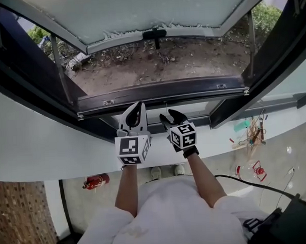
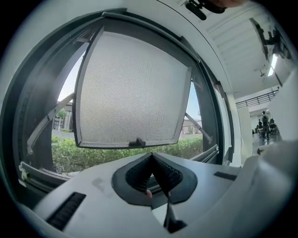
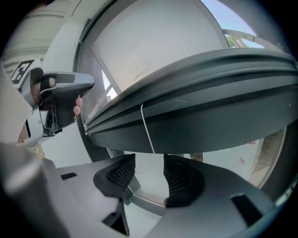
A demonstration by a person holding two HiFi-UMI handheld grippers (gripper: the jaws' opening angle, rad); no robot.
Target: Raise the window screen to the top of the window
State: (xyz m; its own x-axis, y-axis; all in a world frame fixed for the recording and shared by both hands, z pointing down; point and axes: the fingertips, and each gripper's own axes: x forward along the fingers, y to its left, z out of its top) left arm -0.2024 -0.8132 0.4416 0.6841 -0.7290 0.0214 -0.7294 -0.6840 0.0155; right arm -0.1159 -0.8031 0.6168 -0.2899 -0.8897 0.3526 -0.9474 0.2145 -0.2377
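Mesh filled the window screen point(image 2: 132, 88), which stood tilted outward in the upper part of the opening, with a small dark handle point(image 2: 138, 142) at the middle of its lower edge and green bushes point(image 2: 93, 153) visible under it. You held both tools close together in front of the dark rail point(image 1: 162, 96) at the bottom of the opening. On your left gripper point(image 2: 152, 155) the jaws were pressed together and nothing was between them. On your right gripper point(image 3: 149, 160) the jaws stood wide apart, also with nothing between them; they were just under the dark rail, and I could not tell if they touched it. A thin white cord point(image 3: 147, 130) hung down from this rail above the right jaws. Through the opening you looked on bare ground point(image 1: 165, 63), and on the floor beneath you lay a red fire extinguisher point(image 1: 96, 181).
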